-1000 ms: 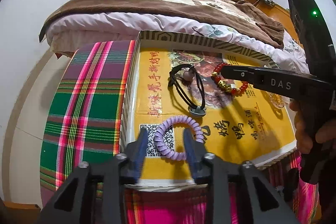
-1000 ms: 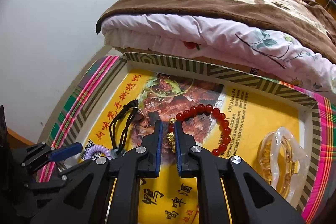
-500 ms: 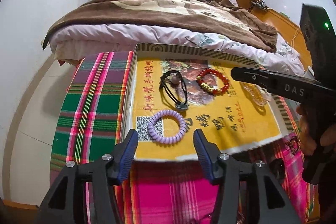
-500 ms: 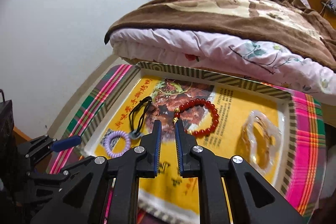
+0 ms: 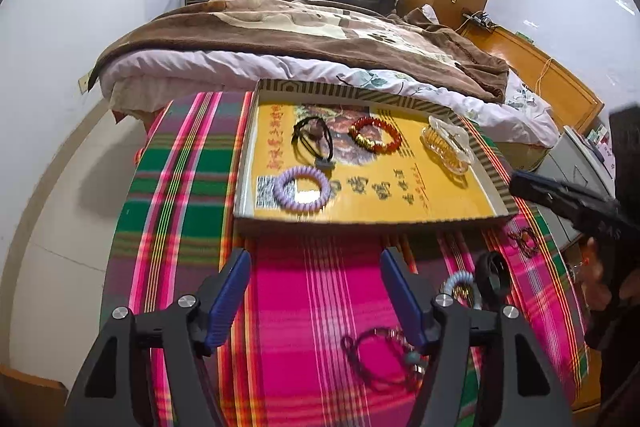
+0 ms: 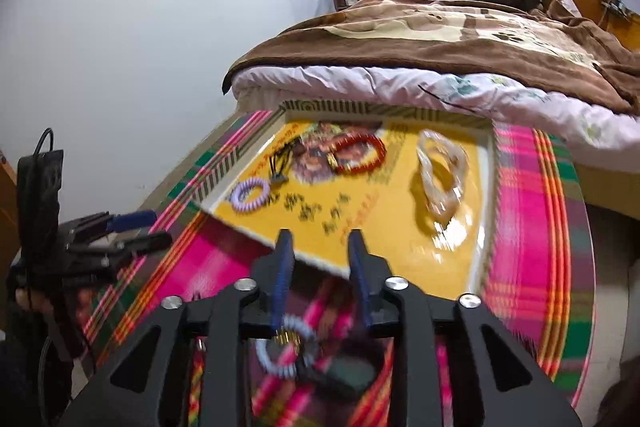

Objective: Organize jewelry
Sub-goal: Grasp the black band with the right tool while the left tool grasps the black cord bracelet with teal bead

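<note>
A: What is at far left, pls?

B: The plaid cloth [image 5: 176, 195], green and pink stripes, it covers the table. On it stands the yellow tray [image 5: 360, 217], its far rim is close to the bed [image 5: 304, 39].

A: And inside the tray, from left to right?

B: First the purple coil hair tie [image 5: 302, 189], at front left near the QR print. Behind it the black cord necklace [image 5: 314, 143]. Then the red bead bracelet [image 5: 375, 135] approx. in the middle at the back. At right the clear bracelet [image 5: 447, 145]. All four lie flat and apart from each other; only the cord's clasp comes near the purple one.

A: The left gripper [image 5: 316, 289]?

B: It hangs over the pink cloth in front of the tray, jaws spread wide, nothing between them.

A: Anything more on the cloth?

B: Yes, in front and right. A dark cord bracelet [image 5: 376, 355] lies by the right finger of that gripper. Further right a pale blue coil tie [image 5: 458, 285] and a black band [image 5: 493, 273], touching or nearly, I cannot tell. Beyond them a small dark piece [image 5: 524, 241], too small to name.

A: And the right gripper [image 6: 320, 247]?

B: Its tips are above the tray's near edge, jaws partly open, empty. The picture is blurred there.
</note>
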Action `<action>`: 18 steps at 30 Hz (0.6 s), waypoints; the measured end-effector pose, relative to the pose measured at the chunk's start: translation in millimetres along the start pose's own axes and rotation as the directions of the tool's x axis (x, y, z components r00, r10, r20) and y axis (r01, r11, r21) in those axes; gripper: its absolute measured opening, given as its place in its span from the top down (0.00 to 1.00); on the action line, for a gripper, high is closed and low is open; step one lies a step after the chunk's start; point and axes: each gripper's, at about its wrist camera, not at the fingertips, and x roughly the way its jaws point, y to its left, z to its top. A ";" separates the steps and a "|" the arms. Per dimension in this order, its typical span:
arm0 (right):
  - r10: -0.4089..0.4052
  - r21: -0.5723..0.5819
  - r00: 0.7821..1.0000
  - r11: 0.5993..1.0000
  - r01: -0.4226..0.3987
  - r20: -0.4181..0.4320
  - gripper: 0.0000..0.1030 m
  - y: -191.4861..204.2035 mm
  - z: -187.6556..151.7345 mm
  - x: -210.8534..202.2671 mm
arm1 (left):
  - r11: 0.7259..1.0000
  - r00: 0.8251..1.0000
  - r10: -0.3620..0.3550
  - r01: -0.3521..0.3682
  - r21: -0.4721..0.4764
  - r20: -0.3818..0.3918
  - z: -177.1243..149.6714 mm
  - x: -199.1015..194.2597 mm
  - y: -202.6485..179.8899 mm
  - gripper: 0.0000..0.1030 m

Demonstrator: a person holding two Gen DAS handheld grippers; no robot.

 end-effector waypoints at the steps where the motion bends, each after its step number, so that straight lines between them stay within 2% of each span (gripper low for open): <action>1: -0.001 0.004 1.000 1.000 0.001 0.000 0.69 -1.2 -7.2 -3.6 | 1.000 1.000 -0.004 0.004 -0.013 0.001 -5.5 -3.4 1.8 0.35; 3: -0.001 -0.003 1.000 1.000 0.001 -0.013 0.69 -2.9 -23.9 -8.0 | 1.000 1.000 -0.012 0.012 -0.022 0.005 -13.1 -7.7 3.7 0.35; 6: -0.026 -0.073 0.999 0.997 0.023 -0.045 0.69 1.4 -46.1 -8.6 | 1.000 1.000 -0.012 0.012 -0.027 0.005 -23.4 -12.7 4.6 0.35; 14: 0.003 -0.172 0.996 0.985 -0.017 -0.084 0.67 14.1 -74.3 -6.8 | 0.998 1.000 -0.003 0.001 -0.057 -0.026 -45.0 -14.4 10.7 0.35; 16: -0.003 -0.213 0.995 0.977 -0.019 -0.102 0.55 20.4 -79.3 -1.8 | 0.998 0.999 -0.003 0.001 -0.056 -0.033 -48.7 -14.3 9.5 0.34; 18: 0.000 -0.237 0.991 0.971 -0.031 -0.130 0.53 23.5 -81.7 6.5 | 0.999 0.999 -0.004 0.002 -0.053 -0.040 -52.2 -14.3 8.2 0.34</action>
